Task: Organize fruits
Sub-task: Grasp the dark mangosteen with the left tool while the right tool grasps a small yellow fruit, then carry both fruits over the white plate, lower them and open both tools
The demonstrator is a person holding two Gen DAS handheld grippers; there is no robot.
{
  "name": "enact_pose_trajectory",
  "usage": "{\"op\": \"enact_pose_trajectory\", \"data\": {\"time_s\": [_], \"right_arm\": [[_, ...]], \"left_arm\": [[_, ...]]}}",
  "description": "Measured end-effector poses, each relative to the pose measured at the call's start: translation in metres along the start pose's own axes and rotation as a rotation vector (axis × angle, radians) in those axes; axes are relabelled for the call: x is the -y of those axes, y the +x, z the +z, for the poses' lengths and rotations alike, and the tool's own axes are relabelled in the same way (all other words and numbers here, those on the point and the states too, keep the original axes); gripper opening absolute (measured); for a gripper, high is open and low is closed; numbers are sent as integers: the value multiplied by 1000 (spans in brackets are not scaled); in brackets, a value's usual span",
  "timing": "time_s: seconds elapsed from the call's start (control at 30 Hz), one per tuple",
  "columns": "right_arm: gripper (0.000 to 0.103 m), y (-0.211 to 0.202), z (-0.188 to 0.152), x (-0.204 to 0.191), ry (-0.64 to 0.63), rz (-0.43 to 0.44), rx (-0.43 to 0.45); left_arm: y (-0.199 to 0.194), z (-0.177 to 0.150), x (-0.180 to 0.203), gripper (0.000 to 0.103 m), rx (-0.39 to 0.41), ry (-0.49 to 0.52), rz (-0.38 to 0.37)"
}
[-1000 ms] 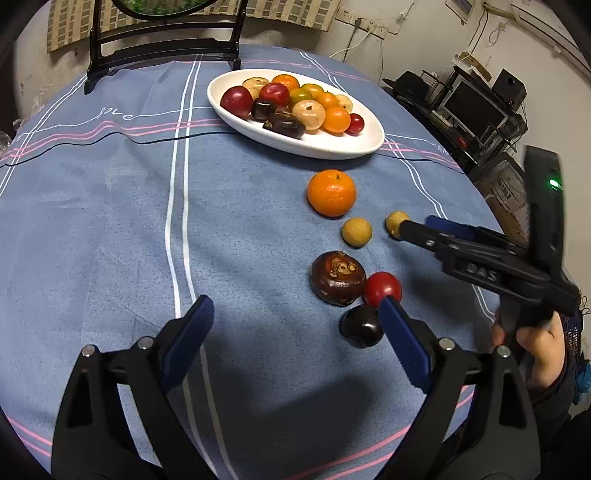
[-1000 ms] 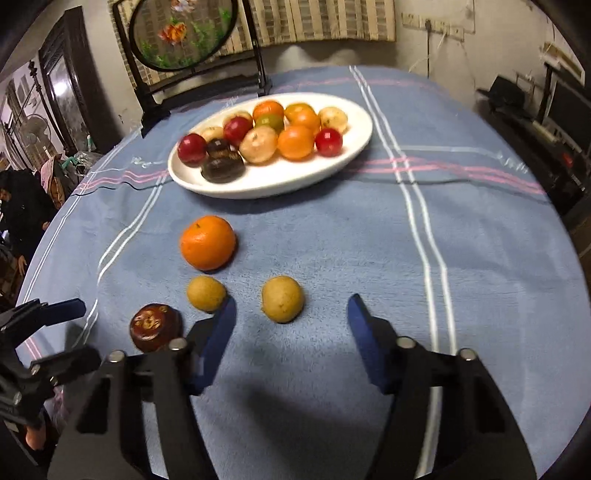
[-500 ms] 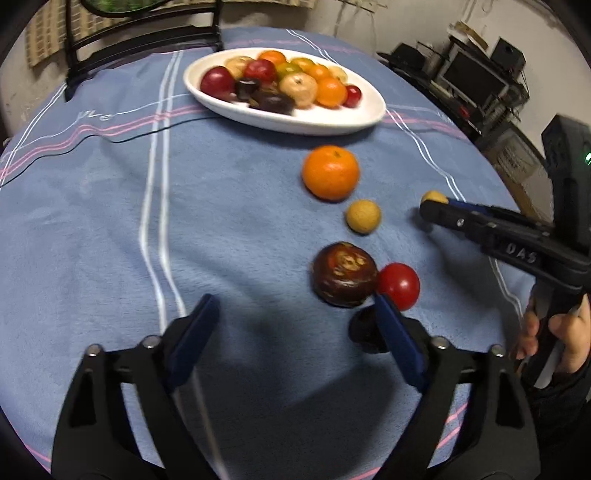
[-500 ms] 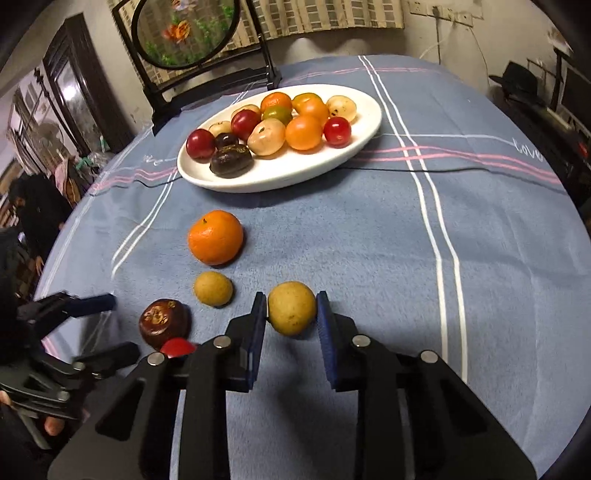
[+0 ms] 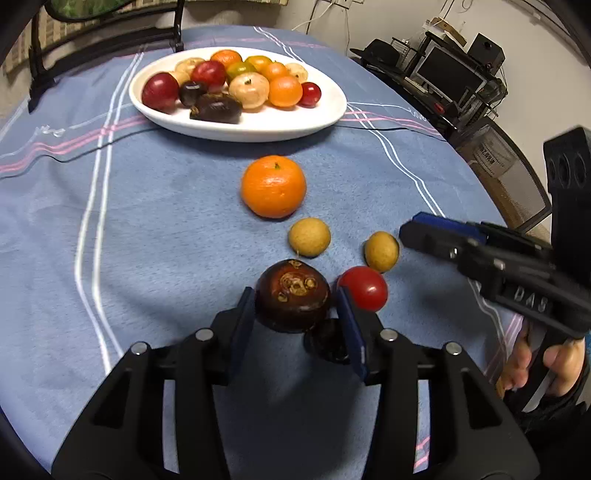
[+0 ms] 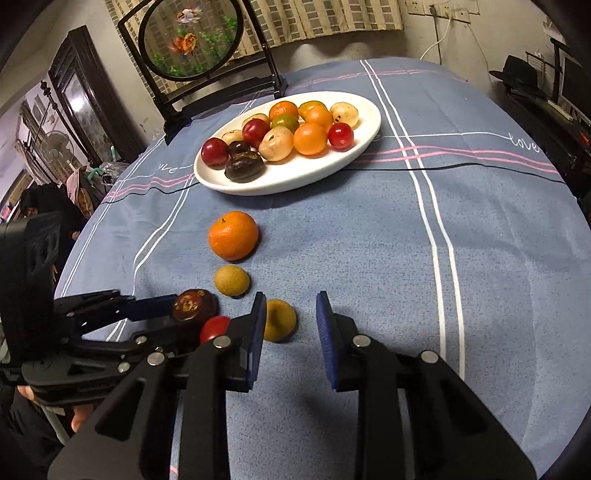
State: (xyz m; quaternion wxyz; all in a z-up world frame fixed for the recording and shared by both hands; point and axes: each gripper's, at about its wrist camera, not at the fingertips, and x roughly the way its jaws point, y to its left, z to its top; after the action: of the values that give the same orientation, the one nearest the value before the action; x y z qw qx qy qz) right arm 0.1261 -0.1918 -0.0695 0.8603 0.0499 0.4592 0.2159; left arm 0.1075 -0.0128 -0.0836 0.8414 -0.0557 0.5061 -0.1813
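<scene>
Now the left gripper (image 5: 294,301), its jaws just closed in, pinches the mangosteen (image 5: 291,291) at lower centre. Lift it straight, clear of the cherry tomato (image 5: 364,293), toward the plate (image 5: 317,118). The right gripper (image 6: 290,301) stands spread beside a longan (image 6: 282,321).

Well beyond the right claw (image 6: 290,306), a round painted screen in a black wooden stand (image 6: 190,40) fronts beige checked curtains (image 6: 332,22). Left of the claw stands a dark wooden cabinet (image 6: 81,99).

Black tongs (image 5: 295,314) — blue pads (image 5: 351,332)
</scene>
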Motion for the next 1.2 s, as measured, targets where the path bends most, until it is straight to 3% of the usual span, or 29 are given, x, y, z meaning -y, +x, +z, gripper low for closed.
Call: {"op": "enact_pose_trajectory", "data": {"time_s": [0.17,0.33,0.43,0.73,1.03,1.2], "right_arm": [[29,9,-4,-8,-42,9,-52],[32,24,4,-12,-68,18,-63],[28,27,5,-16,-88,19,-84],[28,-24,-1,-27,-98,-19,31],[28,-30,-3,-33,-120,-19,47],[28,-16,-8,-25,-103,-50,-1]], "left_arm": [[1,-2,7,54,18,34,21],[0,-2,3,45,51,18,24],[-6,-3,-2,42,56,-1,36],[-44,-10,-4,42,142,7,79],[-64,-9,-7,42,176,-12,89],[-74,-5,-12,42,197,-26,96]]}}
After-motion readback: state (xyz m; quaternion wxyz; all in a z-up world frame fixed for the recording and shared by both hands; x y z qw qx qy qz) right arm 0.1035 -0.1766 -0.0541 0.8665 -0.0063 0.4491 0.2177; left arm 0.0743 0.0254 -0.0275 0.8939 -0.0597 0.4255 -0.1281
